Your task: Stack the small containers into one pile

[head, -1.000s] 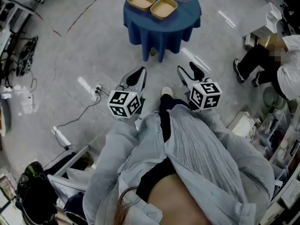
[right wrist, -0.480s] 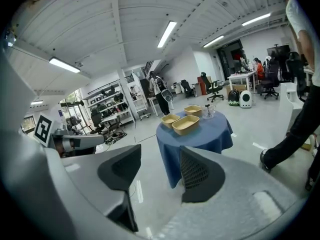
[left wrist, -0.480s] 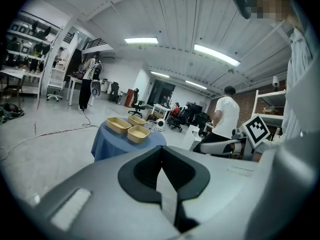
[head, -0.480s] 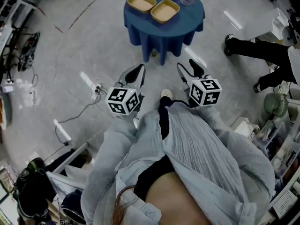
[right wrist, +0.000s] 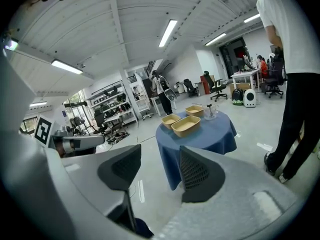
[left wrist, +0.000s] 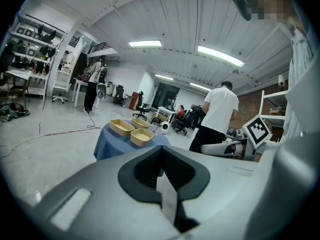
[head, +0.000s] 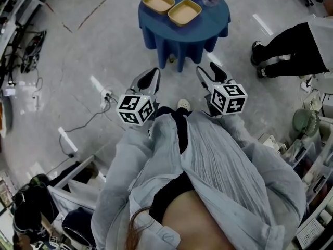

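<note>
Three shallow tan containers (head: 184,12), rectangular with rounded corners and all empty, lie close together and unstacked on the round bench (head: 210,17). It is draped in smooth blue cloth (head: 177,40) and stands ahead of me. My left hand-held gripper (left wrist: 161,153) is closed on nothing. My right hand-held gripper (right wrist: 160,156) is open and empty, its ribbed dark pads (right wrist: 122,169) apart.

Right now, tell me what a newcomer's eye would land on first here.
A blue-draped round table stands at the top of the head view, with three tan containers lying side by side on it, unstacked. Nearer, the left gripper, shut, and the right gripper, open and empty, point toward it, well short of the table.
</note>
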The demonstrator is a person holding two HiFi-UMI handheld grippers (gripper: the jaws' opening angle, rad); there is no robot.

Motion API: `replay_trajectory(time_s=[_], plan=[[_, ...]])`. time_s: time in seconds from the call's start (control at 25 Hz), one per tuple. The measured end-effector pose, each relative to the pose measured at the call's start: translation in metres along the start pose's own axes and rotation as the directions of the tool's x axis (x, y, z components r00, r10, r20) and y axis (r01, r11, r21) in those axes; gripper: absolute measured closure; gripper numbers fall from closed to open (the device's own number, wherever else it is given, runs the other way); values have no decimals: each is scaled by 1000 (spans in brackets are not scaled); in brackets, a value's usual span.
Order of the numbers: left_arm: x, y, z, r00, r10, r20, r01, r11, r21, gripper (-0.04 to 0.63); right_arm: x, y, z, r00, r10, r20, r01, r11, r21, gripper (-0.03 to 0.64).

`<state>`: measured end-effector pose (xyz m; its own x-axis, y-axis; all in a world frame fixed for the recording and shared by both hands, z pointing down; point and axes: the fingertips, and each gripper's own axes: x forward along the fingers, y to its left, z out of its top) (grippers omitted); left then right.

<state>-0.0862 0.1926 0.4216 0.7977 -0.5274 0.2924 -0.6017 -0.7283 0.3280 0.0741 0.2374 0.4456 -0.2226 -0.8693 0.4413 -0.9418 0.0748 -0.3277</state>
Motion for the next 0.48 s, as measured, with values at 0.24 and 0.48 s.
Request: replay_trajectory(time_s=[0.24,0.48], plan=[[-12,-5,-2,1000,18,16,-18,1000,0,583,-4,3,0,1000,12,14,-12,1000,-4,374],[-20,-2,-5,999,33,4,-33,999,-5,583,-4,14,-12,999,40,-9,-40,999,19,374]])
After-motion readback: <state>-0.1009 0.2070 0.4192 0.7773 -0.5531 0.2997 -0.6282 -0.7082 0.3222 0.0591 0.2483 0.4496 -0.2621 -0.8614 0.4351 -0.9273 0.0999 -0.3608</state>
